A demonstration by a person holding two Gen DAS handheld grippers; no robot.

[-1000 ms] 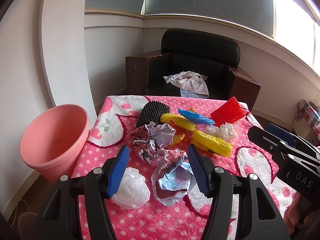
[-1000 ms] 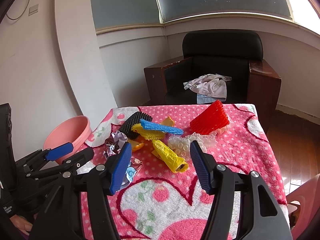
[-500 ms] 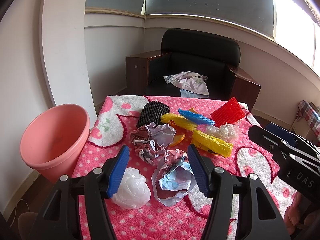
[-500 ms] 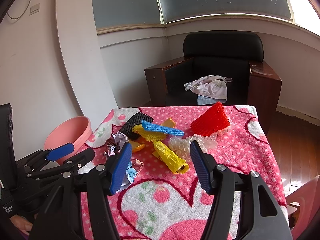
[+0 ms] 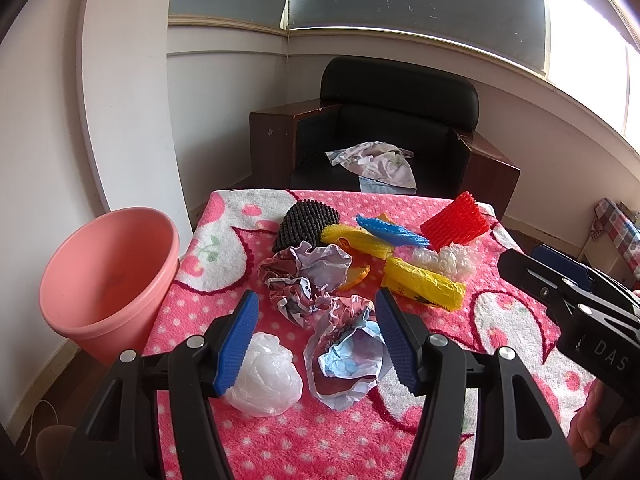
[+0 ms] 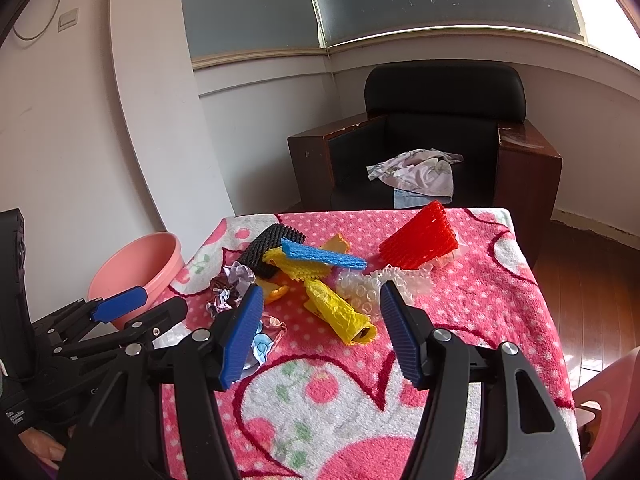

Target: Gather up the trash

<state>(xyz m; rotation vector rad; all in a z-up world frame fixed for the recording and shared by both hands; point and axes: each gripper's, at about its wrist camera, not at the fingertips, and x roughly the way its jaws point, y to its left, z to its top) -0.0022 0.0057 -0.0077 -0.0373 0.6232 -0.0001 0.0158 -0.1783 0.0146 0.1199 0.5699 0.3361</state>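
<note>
Trash sat piled on the counter (image 5: 224,216) under its pink dotted cloth. Your left gripper (image 5: 314,340) hung wide open, gripping nothing, above the crumpled blue-and-white wrapper (image 5: 348,360), with the white plastic bag ball (image 5: 266,376) just beside its left finger. Crumpled foil paper (image 5: 308,276) lay beyond. Your right gripper (image 6: 320,332) was open too, empty, over the yellow plastic bag (image 6: 340,310) and bubble wrap (image 6: 372,284). Red foam net (image 6: 420,240), blue foam strip (image 6: 320,256) and black foam net (image 6: 268,246) lay farther back. Pink bucket (image 5: 108,280) stood beside the counter's left edge.
</note>
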